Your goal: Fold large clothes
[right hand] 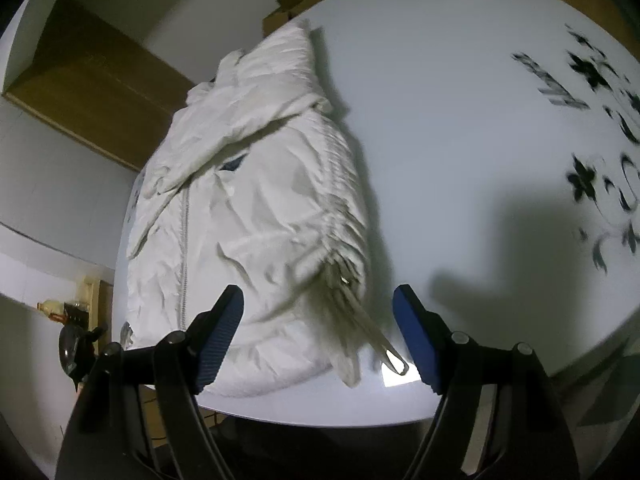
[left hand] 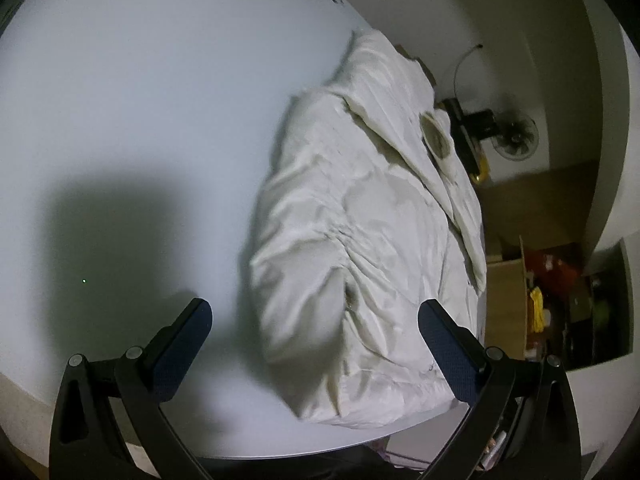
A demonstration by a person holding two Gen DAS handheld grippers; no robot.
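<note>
A white puffy jacket (left hand: 360, 224) lies folded lengthwise on the white round table (left hand: 140, 120), close to its edge. In the right wrist view the jacket (right hand: 256, 208) shows its zipper, a gathered side seam and a loose drawstring loop (right hand: 390, 354) at the near end. My left gripper (left hand: 316, 312) is open and empty, hovering over the jacket's near end. My right gripper (right hand: 318, 300) is open and empty, with its jaws standing either side of the jacket's near corner, above it.
The table has a black floral print (right hand: 592, 80) on its far side. Beside the table are a cardboard box (left hand: 508, 304) with coloured items, a fan (left hand: 516, 136) on the floor and brown cartons (right hand: 296, 4).
</note>
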